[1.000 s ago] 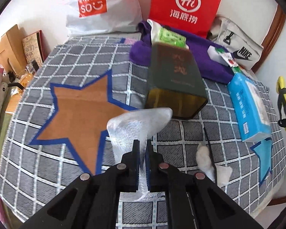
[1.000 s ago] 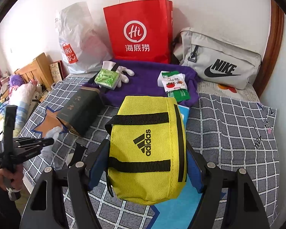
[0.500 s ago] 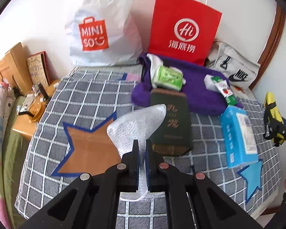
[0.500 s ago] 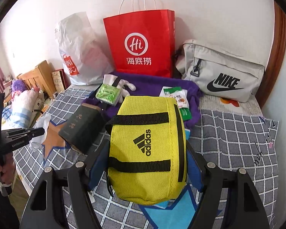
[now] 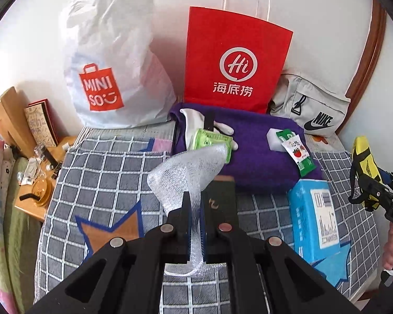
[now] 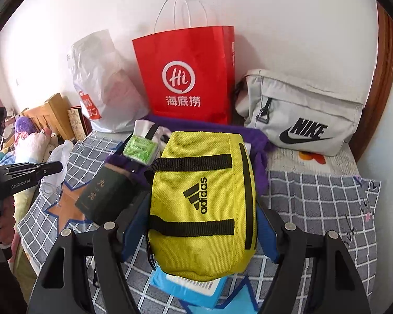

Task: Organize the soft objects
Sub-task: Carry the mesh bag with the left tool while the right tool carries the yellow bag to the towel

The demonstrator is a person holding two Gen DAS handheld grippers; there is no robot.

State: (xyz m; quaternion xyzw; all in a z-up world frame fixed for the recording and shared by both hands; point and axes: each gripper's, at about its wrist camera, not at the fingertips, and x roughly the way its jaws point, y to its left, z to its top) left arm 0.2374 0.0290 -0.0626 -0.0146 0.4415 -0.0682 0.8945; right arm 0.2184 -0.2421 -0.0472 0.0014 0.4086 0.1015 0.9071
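- Translucent white mesh sleeve (image 5: 188,172) is pinched between the pressed-together fingers of the left claw (image 5: 195,231), held above the checked bedspread (image 5: 104,167).
- Yellow pouch (image 6: 203,204) is clamped between the widely spread fingers of the right claw (image 6: 201,231), above a blue tissue pack (image 6: 191,290).
- Dark green box (image 6: 104,196) lies on the bedspread, beside the orange star patch (image 5: 110,231).
- Purple towel (image 5: 262,162) beyond carries a green packet (image 5: 209,142) and a white glove (image 5: 196,123).
- Red paper bag (image 5: 235,62), white plastic bag (image 5: 112,60) and grey waist bag (image 6: 301,115) stand against the wall.
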